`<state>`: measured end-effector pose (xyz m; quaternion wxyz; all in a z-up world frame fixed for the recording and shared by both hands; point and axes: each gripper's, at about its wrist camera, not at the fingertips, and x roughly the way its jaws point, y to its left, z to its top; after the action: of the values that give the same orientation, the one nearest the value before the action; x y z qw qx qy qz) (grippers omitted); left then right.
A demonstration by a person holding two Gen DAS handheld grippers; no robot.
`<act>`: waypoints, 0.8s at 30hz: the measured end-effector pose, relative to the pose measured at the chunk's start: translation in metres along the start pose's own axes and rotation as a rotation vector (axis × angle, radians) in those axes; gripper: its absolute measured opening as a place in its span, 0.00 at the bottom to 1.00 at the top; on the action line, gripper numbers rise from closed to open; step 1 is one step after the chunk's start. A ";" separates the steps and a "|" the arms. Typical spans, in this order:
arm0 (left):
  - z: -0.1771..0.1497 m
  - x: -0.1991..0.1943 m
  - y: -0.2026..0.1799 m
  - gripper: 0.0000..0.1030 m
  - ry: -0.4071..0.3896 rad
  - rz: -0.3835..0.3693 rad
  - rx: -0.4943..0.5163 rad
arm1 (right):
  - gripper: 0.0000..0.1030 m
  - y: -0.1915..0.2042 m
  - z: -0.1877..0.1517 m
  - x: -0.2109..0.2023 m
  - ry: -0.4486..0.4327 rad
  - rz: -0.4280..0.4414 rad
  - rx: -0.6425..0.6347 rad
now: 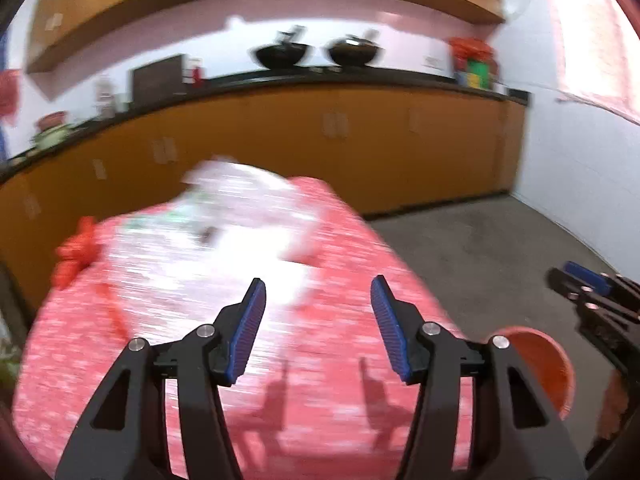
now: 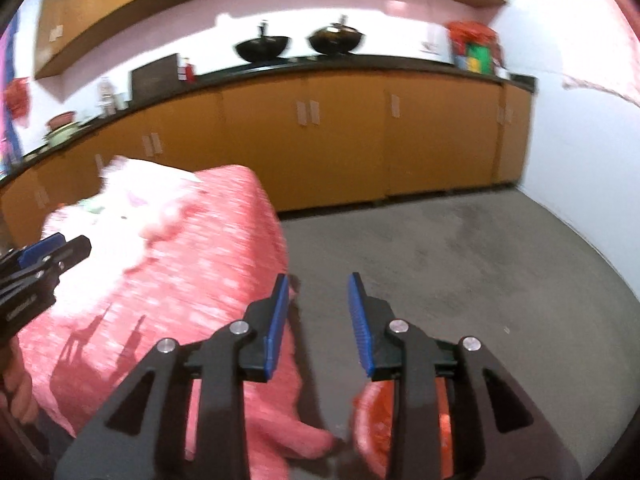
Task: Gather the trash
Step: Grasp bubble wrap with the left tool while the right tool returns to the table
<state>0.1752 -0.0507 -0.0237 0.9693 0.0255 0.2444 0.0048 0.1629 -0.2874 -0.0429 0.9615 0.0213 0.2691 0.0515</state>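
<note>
L claw (image 1: 318, 300) is open, blue pads (image 1: 250, 330) spread w/ nothing between them, hanging over a table covered in a red-and-white patterned cloth (image 1: 348, 264). Ahead of it and a bit left lies the trash: a blurred heap of white crumpled paper/plastic (image 1: 236, 216), apart from the pads. A bunched red bag or wrapper (image 1: 76, 252) sits further left of the claw at the cloth's edge; too blurred to name better. R of the L claw and lower, off the table edge, is an orange bin (image 1: 556, 364), rim showing. R claw (image 2: 318, 304) is also open but narrower, nothing between its pads, out over the table corner and the grey floor (image 2: 480, 248); the orange bin is right below it, mostly hidden behind its fingers. From the R wrist view the white heap is well ahead and to the left, past the L claw's tip. Beyond both claws: orange cabinets (image 2: 340, 136) under a dark counter w/ two black bowl-shaped vessels (image 2: 262, 48). Both views are motion-blurred.
</note>
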 end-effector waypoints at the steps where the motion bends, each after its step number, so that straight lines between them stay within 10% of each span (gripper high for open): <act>1: 0.002 -0.002 0.018 0.57 -0.007 0.035 -0.021 | 0.31 0.013 0.004 0.001 -0.007 0.025 -0.010; 7: 0.006 0.000 0.098 0.60 0.010 0.179 -0.168 | 0.31 0.082 0.021 0.005 -0.028 0.148 -0.052; 17: -0.012 0.028 0.115 0.57 0.110 0.127 -0.205 | 0.31 0.148 0.023 0.014 -0.038 0.206 -0.148; 24: -0.018 0.046 0.118 0.08 0.156 0.085 -0.225 | 0.31 0.150 0.026 0.018 -0.037 0.186 -0.145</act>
<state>0.2073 0.0689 -0.0552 0.9430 -0.0737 0.3156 0.0751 0.1786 -0.1364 -0.0198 0.9564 -0.0225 0.2438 0.1593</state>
